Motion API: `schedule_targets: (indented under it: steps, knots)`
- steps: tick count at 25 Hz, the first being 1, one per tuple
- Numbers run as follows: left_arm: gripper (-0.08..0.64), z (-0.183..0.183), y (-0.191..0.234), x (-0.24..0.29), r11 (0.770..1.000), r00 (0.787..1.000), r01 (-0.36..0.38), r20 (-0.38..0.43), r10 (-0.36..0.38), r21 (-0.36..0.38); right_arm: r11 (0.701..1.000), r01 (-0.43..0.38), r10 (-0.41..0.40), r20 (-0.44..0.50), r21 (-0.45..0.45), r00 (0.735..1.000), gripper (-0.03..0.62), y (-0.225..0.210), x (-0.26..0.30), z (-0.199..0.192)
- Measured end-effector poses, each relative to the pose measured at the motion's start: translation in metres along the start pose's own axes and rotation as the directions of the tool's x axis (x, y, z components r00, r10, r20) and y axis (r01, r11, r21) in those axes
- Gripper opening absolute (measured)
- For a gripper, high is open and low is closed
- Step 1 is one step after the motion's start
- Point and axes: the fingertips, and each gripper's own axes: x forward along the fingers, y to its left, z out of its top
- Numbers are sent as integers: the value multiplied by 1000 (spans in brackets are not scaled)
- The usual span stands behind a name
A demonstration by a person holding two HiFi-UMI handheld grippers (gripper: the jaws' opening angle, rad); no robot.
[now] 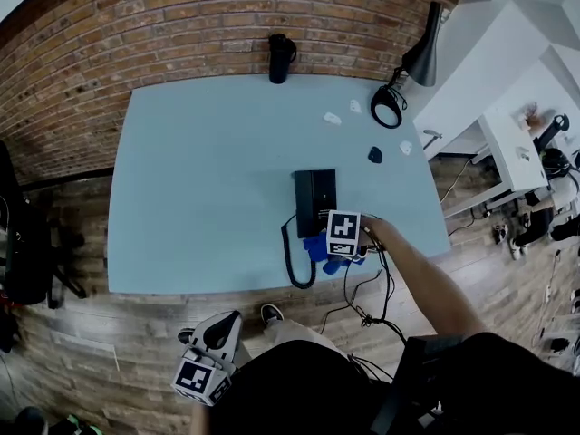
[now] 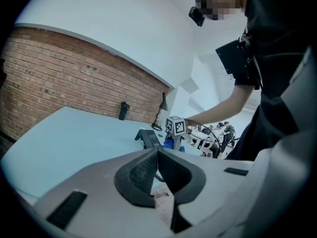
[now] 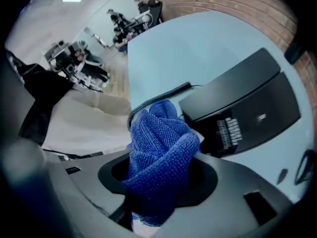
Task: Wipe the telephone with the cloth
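Cloth (image 3: pixel 161 148), bunched blue terry, clamped in right gripper (image 3: pixel 157 182) fingers beside boxy telephone (image 3: pixel 242 108); left gripper (image 2: pixel 157 155) fingers together.

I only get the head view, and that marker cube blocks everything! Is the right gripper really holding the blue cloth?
Observer: Yes; the right gripper view shows the right gripper shut on the blue cloth, bunched between its jaws.
Operator: Is it on the phone?
Observer: The cloth's tip reaches the telephone at its near edge; contact I cannot tell.
Operator: And the other one?
Observer: The left gripper is shut, with nothing between its jaws.
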Motion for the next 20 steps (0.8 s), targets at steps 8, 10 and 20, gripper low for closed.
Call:
schedule_targets:
  steps: [8,10,20]
  knots:
    - [0,-3,-4,4,1000,1000,4,-19,-4,6,349,900,-900,360,261,244,215,-170,-217,75]
    - [0,-1,-6,5,1000,1000,7,-13,-7,2,287,942,-907,365,173,209,215,-166,-203,84]
    - [0,-8,8,-2,1000,1000,-18,-24,17,-20,617,664,-784,396,422,477,209,-155,-113,76]
